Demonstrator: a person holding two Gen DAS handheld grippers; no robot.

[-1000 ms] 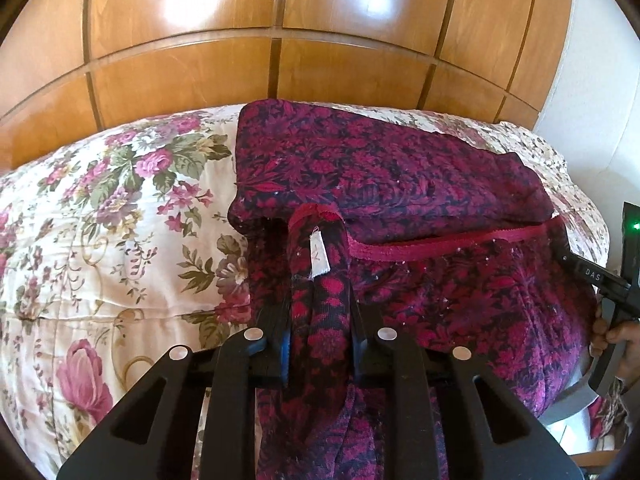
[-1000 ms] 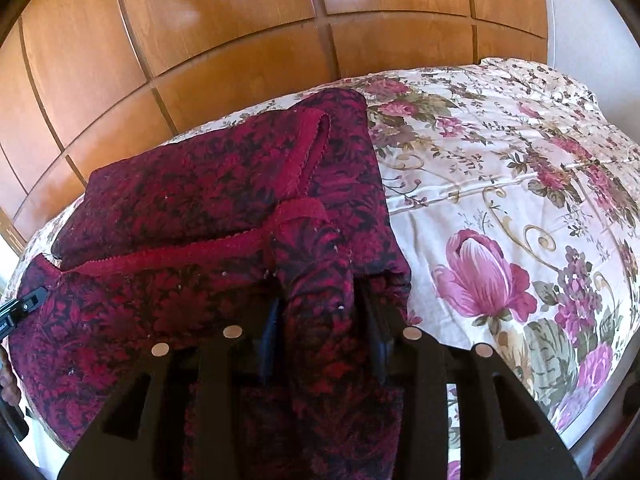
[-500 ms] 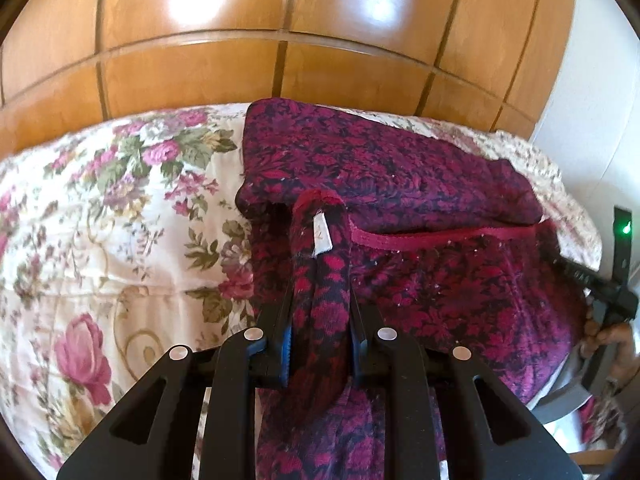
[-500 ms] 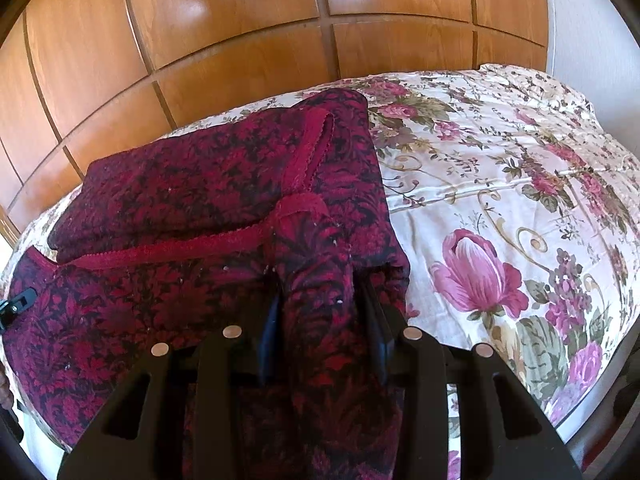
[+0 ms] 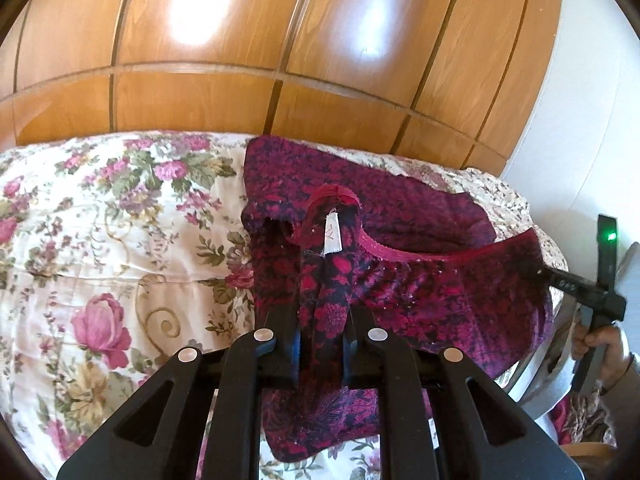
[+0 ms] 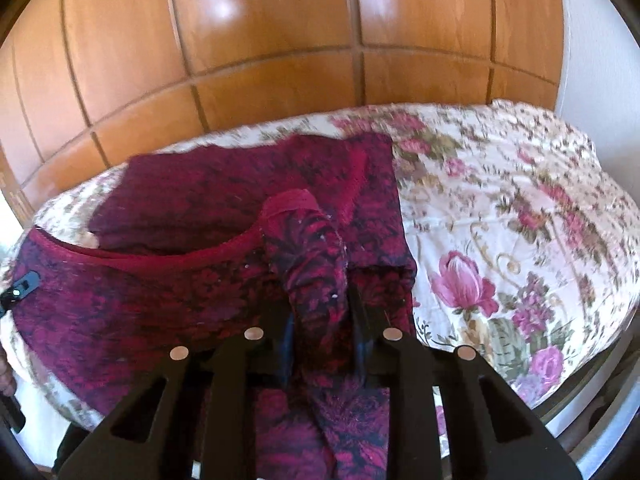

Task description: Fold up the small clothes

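Note:
A dark red and black patterned garment (image 5: 420,292) with a red trim lies partly folded on the floral bedspread (image 5: 100,240). My left gripper (image 5: 322,320) is shut on its left corner, where a white label (image 5: 333,232) shows. My right gripper (image 6: 320,300) is shut on the opposite corner of the same garment (image 6: 180,292). Both corners are lifted, and the red trimmed edge sags between them above the folded far part. The right gripper also shows at the right edge of the left wrist view (image 5: 580,288), held by a hand.
A wooden panelled headboard (image 5: 280,60) rises behind the bed. A white wall (image 5: 592,120) stands to the right. The bedspread (image 6: 500,240) extends to the right of the garment, and the bed's edge curves at the lower right (image 6: 580,368).
Both grippers have lifted and carried the held corners forward towards the headboard. The garment's near part has risen off the bed and the folded far part looks shorter.

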